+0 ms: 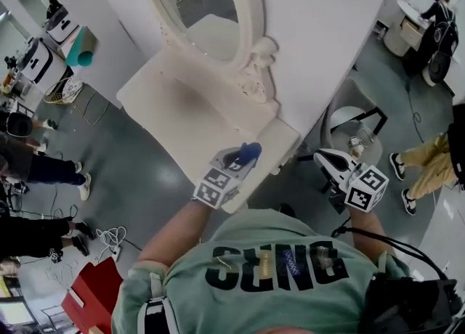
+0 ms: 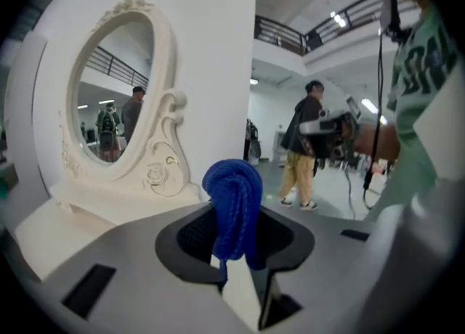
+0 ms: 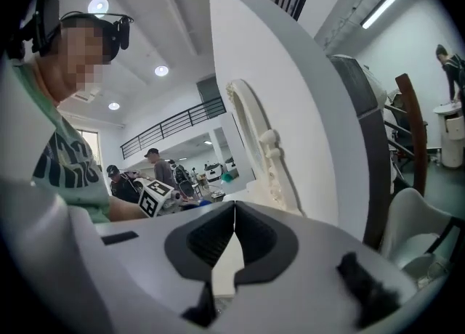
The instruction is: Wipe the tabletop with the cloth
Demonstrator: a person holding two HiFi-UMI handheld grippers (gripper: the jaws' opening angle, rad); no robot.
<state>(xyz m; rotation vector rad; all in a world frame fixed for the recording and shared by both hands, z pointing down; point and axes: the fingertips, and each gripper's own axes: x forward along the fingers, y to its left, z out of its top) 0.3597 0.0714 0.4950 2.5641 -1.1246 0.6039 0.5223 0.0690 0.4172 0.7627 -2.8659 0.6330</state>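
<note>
The left hand-held gripper (image 2: 236, 247) was clamped on the bunched blue cloth (image 2: 233, 205) over the tabletop's (image 1: 182, 111) near right end, while the right hand-held gripper (image 3: 232, 244) was closed on nothing, so the wiping apparently lay ahead.

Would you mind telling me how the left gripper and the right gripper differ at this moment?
The left gripper is shut on the bunched blue cloth, while the right gripper has its jaws together on nothing. The left gripper is above the near corner of the white tabletop; the right gripper is off the table's edge, above the grey floor. Both are shut.
</note>
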